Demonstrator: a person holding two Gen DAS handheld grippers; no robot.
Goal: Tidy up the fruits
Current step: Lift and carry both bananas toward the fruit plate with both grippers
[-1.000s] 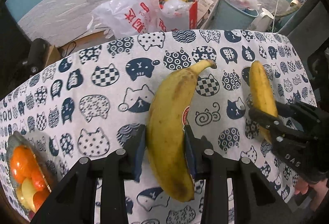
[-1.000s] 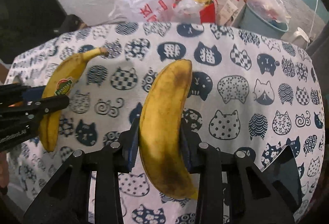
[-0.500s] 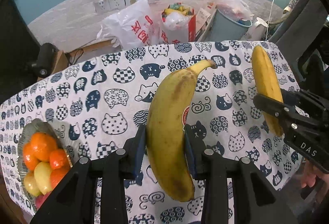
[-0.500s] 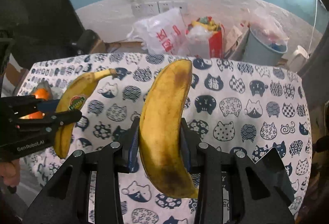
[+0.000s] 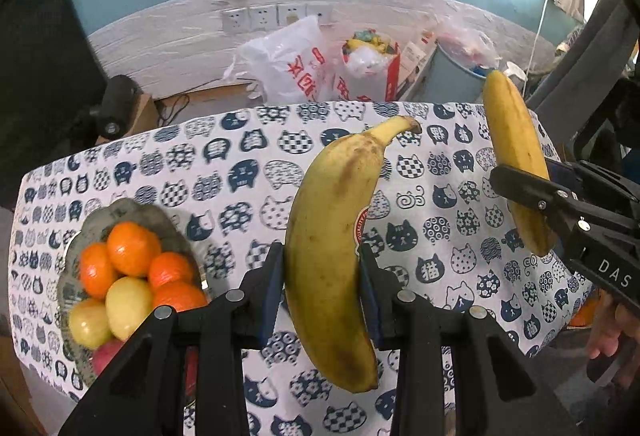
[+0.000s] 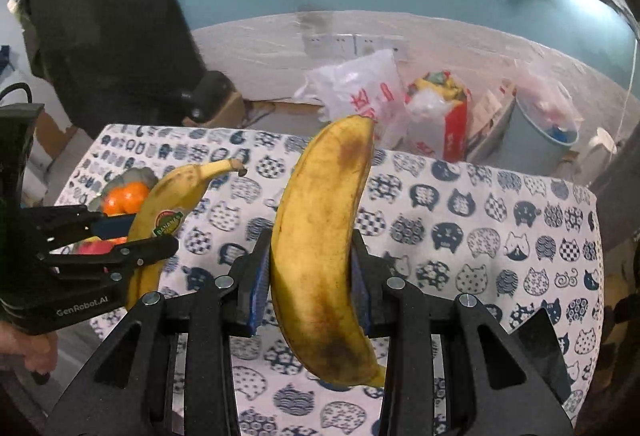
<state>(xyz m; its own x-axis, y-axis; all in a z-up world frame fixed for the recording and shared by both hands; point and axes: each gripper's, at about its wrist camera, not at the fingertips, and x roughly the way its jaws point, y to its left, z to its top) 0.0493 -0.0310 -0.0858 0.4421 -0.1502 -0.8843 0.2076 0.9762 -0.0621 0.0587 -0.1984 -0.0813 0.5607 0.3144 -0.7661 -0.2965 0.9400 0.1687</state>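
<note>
Two ripe yellow bananas hang above the bench in its cat-print cloth, right of the glass bowl of oranges and apples (image 5: 132,212): the left gripper (image 5: 322,276) pinches the stickered, brown-flecked banana (image 5: 328,236) at its thick middle, and the right gripper (image 6: 306,276) pinches the darker-bruised banana (image 6: 316,248) likewise. Both look light but soft and easily bruised, so I'd judge this mid-body hold with gentle pressure soundest. Their smooth curved skins could swivel between the pads.

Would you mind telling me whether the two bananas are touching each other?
Apart. In the left wrist view, the left claw's banana and the right claw's banana have a stretch of patterned tablecloth showing plainly between them.
</note>
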